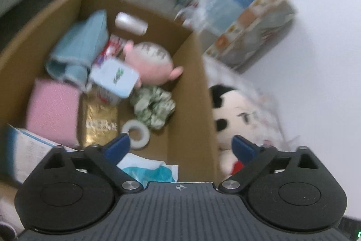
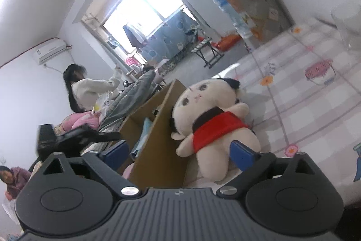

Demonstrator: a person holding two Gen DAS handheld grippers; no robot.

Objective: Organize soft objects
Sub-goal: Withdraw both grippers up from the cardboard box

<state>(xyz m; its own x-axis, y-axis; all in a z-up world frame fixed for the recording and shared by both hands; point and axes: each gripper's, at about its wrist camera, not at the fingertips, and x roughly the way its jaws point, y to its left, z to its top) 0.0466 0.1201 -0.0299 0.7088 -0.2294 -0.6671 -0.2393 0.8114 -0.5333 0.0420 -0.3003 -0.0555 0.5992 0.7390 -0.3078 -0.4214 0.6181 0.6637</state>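
A cardboard box holds a pink and grey plush, a green patterned scrunchie, a folded blue cloth, a pink pad, a white tape ring and a light blue tin. My left gripper hovers open over the box's right wall, nothing between its blue pads. A cream doll in a red top with black hair leans against the box's outer side on the patterned cloth. My right gripper stands open just before the doll; the right pad sits beside its leg.
Stacked printed cartons stand behind the box. A clear plastic container sits on the checked tablecloth at far right. A person in a white sleeve is at the back left; another person is low left. A window is behind.
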